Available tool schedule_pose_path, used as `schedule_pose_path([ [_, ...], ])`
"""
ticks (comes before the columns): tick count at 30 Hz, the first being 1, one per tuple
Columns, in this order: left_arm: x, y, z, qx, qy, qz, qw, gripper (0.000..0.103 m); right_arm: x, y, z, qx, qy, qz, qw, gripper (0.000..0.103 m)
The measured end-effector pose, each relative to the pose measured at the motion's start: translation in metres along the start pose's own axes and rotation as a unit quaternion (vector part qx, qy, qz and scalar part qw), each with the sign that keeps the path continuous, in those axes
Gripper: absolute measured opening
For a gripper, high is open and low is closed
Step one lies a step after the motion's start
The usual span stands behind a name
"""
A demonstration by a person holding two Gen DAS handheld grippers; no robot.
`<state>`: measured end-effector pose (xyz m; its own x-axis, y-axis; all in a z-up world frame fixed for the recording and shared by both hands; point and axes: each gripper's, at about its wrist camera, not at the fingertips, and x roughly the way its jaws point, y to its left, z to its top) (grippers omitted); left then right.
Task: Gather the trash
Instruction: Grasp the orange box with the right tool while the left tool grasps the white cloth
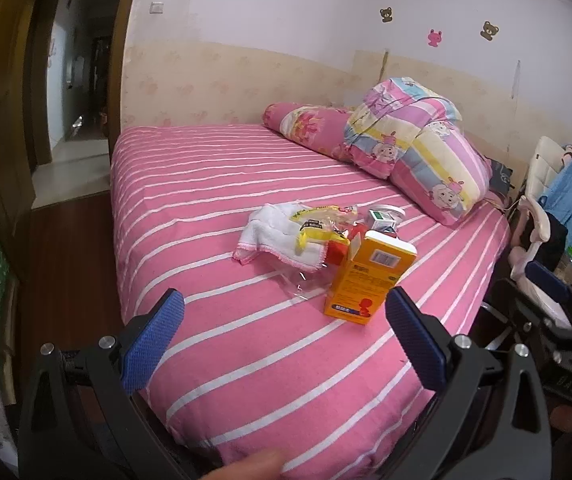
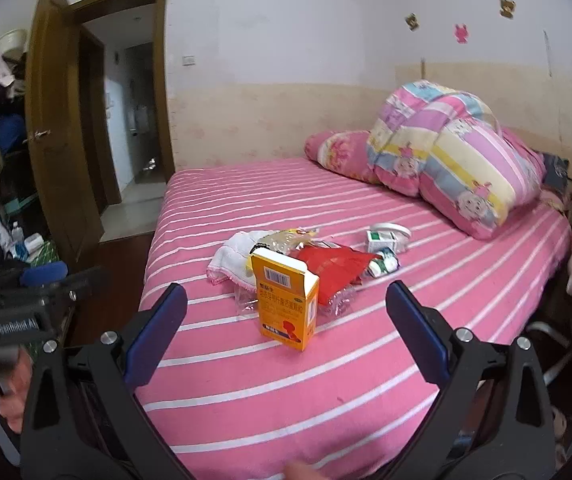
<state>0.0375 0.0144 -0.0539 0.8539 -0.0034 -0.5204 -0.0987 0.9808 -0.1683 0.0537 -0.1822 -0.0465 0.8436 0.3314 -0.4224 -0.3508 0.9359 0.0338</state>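
A pile of trash lies on the pink striped bed (image 1: 214, 184) (image 2: 366, 380). An upright orange box (image 1: 366, 280) (image 2: 289, 300) stands nearest. Behind it lie a red wrapper (image 2: 338, 266), a yellow snack bag (image 1: 322, 220) (image 2: 286, 240), clear plastic film (image 1: 306, 286) (image 2: 340, 300), a small green-white carton (image 1: 382, 220) (image 2: 380, 240), a crumpled green packet (image 2: 384, 264), a round white lid (image 2: 396, 232) and a white cloth (image 1: 266, 236) (image 2: 234, 256). My left gripper (image 1: 284, 306) is open and empty, short of the box. My right gripper (image 2: 286, 298) is open and empty, framing the box from nearer.
Folded quilts and a pillow (image 1: 418, 140) (image 2: 458, 160) sit at the bed's far right. An open wooden door (image 1: 2, 128) (image 2: 58, 120) and doorway are at the left. A cluttered chair (image 1: 558, 208) stands at the right of the bed. Shelves with clutter (image 2: 2, 200) stand at the left.
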Motion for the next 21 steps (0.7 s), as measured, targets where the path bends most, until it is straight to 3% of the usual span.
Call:
schedule_pose_path([
  [5,0.031,0.021,-0.008,-0.047,0.032,-0.046,0.9973,0.098,0.035,-0.009,-0.014,0.015,0.009,0.029,0.999,0.098],
  [9,0.061,0.035,-0.014,-0.064,0.051,-0.058,0.9950,0.098,0.067,-0.009,-0.022,0.006,0.019,0.044,0.999,0.098],
  [17,0.122,0.053,-0.021,-0.081,0.085,-0.093,0.9888,0.098,0.151,-0.023,-0.045,0.030,0.109,0.078,0.991,0.098],
  [21,0.161,0.061,-0.016,-0.105,0.116,-0.119,0.9805,0.098,0.182,-0.027,-0.055,0.040,0.149,0.082,0.985,0.098],
])
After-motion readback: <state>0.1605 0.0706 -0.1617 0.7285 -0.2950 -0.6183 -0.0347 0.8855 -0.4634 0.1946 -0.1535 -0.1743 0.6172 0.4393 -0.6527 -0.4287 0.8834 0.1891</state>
